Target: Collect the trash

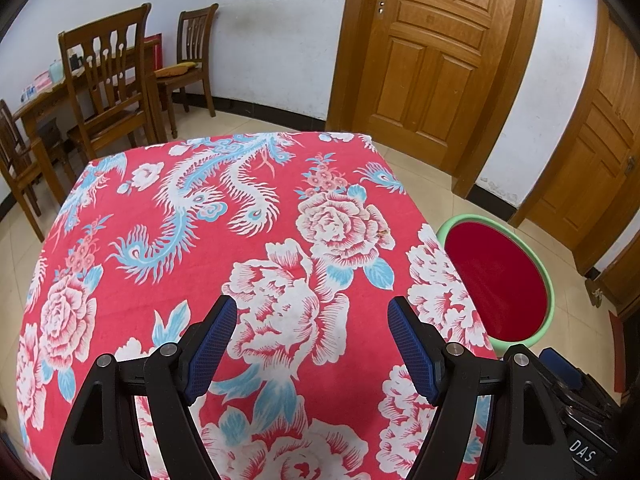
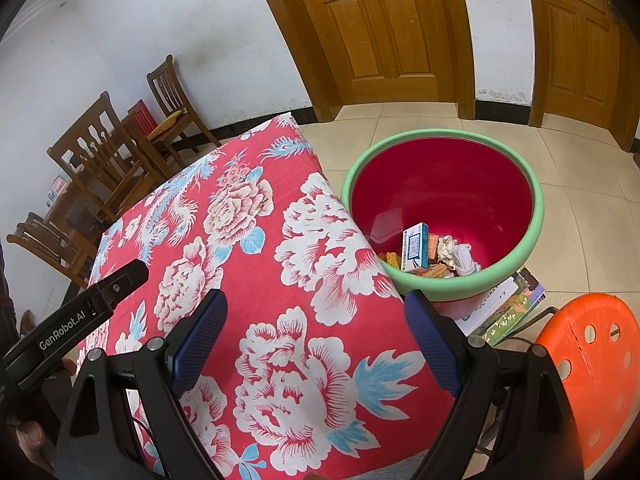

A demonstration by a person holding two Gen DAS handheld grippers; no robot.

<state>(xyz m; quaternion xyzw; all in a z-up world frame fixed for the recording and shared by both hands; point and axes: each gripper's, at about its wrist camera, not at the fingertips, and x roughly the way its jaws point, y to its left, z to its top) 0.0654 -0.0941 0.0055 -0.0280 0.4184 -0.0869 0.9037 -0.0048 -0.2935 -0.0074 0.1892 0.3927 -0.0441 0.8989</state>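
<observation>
Red-lined green-rimmed plastic bin (image 2: 444, 184) beside the counter (image 2: 256, 288) holds the trash: light crumpled paper (image 2: 450, 249), stiff small carton (image 2: 414, 246). We'd pinch paper anywhere, carton across flat faces. Left gripper (image 1: 310, 340) and right gripper (image 2: 316, 338) jaws apart, empty.

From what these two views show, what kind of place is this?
Most likely a room in a home, perhaps a dining room: a table under a flowered cloth, wooden chairs by the wall, panelled wooden doors and a tiled floor.
</observation>
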